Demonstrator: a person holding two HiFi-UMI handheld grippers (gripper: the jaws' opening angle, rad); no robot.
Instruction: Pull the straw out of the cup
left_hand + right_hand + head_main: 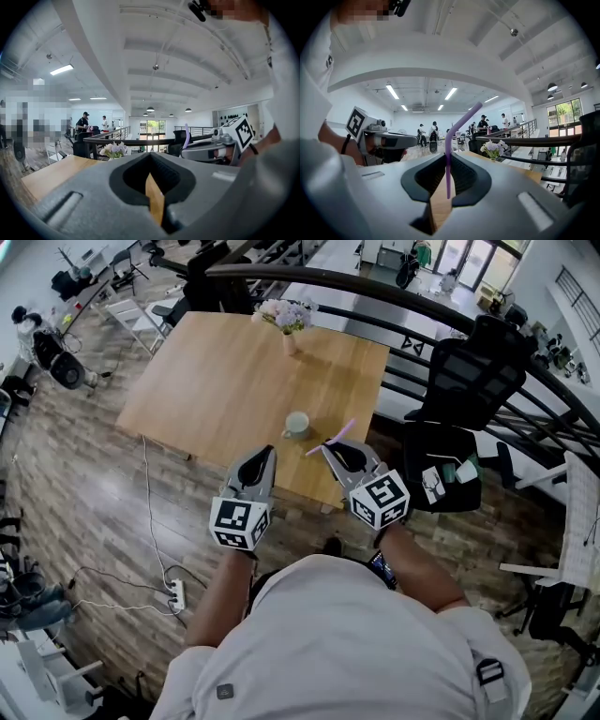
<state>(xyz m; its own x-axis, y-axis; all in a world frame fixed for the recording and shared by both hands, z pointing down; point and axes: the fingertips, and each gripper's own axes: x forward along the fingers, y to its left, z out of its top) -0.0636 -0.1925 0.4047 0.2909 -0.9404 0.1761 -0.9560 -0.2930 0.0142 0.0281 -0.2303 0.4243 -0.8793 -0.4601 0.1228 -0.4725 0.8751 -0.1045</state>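
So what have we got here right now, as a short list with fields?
Setting: wooden table, seen from above
Cup: pale cup near the table's front edge, no straw in it
Straw: purple straw, clear of the cup, pinched in the right gripper
Left gripper: left gripper beside the right one, jaws together, nothing held
Also there: vase of flowers at the table's far edge

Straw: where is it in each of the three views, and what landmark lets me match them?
Head view: the straw slants up beside the cup, at the right gripper's tip.
Left gripper view: thin upright sliver, right of centre.
Right gripper view: centre, clamped between the jaws, top bent rightward.
Shared landmark: the flower vase, in all three views.
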